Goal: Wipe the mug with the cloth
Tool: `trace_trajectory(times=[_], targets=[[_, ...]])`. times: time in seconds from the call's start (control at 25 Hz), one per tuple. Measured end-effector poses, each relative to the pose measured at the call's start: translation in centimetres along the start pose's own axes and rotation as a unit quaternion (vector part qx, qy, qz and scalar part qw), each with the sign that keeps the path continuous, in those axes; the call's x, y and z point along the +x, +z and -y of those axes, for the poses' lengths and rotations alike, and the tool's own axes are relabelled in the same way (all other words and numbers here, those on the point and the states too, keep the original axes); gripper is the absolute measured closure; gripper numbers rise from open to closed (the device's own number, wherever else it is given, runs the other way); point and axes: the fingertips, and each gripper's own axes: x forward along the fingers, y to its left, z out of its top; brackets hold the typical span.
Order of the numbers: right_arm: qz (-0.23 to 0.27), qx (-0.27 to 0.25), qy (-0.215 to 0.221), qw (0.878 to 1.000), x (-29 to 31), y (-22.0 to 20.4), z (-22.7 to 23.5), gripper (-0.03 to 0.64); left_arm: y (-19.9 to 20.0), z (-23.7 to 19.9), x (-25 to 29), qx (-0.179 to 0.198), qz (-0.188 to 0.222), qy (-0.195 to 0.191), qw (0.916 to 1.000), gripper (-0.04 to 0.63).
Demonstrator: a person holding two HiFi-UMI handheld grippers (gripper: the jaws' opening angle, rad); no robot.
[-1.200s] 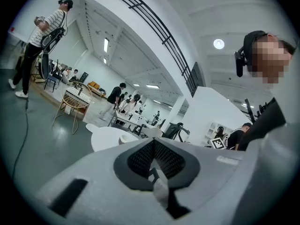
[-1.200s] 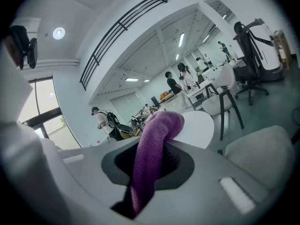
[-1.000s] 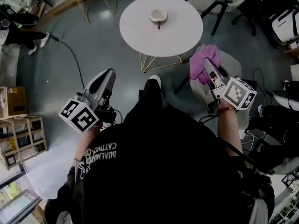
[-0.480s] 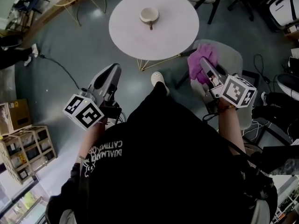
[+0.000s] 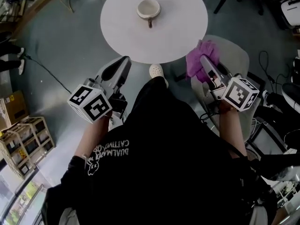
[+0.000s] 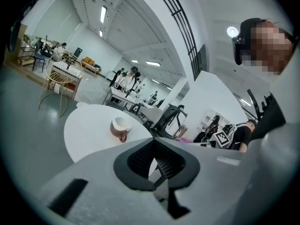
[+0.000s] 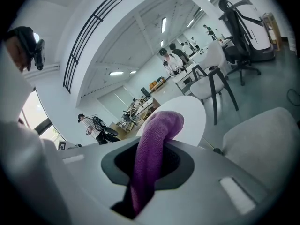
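Note:
A cream and brown mug stands on the round white table, handle turned toward me; it also shows in the left gripper view as a mug. My left gripper is shut and empty, held in the air just short of the table's near edge. At the table's right edge my right gripper is shut on a purple cloth, which bulges out past the jaws; in the right gripper view the cloth runs between the two jaws.
A light grey chair stands under my right gripper. Wooden crates sit on the floor at the left, and a black cable crosses the grey floor. My shoe is near the table's foot. People and desks are far off.
I have stepped closer to the table: it and the mug have slid down in the head view. Both grippers now reach the table's near edge. Neither grip has changed.

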Motion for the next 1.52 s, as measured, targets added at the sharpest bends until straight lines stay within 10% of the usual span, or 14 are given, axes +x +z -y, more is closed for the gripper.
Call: trace_trajectory(times=[0.6,1.2,1.52], targets=[[-0.044,0.055,0.0,0.997,4.1,0.1,4.5,0.556,-4.8,-3.9,10.6,0.002,-0.132,0.047,0.9901,0.419],[-0.204,0.041,0.086,0.974,15.0,-3.0,1.6,0.555,-3.4,-11.6,18.0,0.034,-0.201,0.088,0.9749,0.39],[-0.228,-0.085,0.207,0.948,15.5,-3.9,-1.8,0.555,-3.7,-11.1,18.4,0.037,-0.224,0.07,0.9713,0.436]])
